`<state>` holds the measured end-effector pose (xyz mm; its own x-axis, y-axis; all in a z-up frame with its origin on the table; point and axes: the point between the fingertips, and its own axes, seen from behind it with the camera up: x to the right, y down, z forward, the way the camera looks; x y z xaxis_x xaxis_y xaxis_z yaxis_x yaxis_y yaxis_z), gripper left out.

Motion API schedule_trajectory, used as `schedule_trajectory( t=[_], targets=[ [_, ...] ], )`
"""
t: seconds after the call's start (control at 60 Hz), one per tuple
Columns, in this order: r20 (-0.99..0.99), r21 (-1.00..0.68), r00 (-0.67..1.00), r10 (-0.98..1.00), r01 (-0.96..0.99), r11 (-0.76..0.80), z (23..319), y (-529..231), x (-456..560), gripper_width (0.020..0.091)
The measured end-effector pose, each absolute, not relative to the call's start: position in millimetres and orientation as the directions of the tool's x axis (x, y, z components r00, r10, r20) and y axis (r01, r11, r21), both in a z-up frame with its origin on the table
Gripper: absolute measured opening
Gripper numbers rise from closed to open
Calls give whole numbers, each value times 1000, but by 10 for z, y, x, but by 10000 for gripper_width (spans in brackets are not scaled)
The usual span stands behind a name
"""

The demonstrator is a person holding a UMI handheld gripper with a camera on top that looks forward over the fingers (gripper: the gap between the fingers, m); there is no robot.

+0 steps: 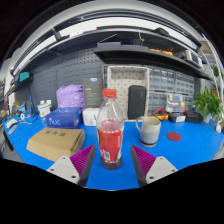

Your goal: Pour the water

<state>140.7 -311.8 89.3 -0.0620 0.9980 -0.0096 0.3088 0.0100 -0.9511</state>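
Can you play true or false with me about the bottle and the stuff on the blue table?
1. The bottle stands between the gripper fingers. True.
2. The bottle's cap is green. False: it is red.
3. A metal cup stands beyond the fingers, beside the bottle. True.
4. The cardboard box sits on top of the cup. False: it lies on the blue table, on the bottle's other side.
5. A green plant stands past the cup. True.
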Motion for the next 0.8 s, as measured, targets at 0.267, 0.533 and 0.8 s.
schedule_trajectory(
  t=[0.267, 0.533, 0.8],
  targets=[
    [-5, -958, -57, 998, 286, 11, 851, -3203, 829, 706],
    [-19, -978, -68, 998, 210, -4, 830, -3250, 618, 472],
    [-15, -978, -78, 997, 207, 1, 822, -3243, 636, 372]
  ],
)
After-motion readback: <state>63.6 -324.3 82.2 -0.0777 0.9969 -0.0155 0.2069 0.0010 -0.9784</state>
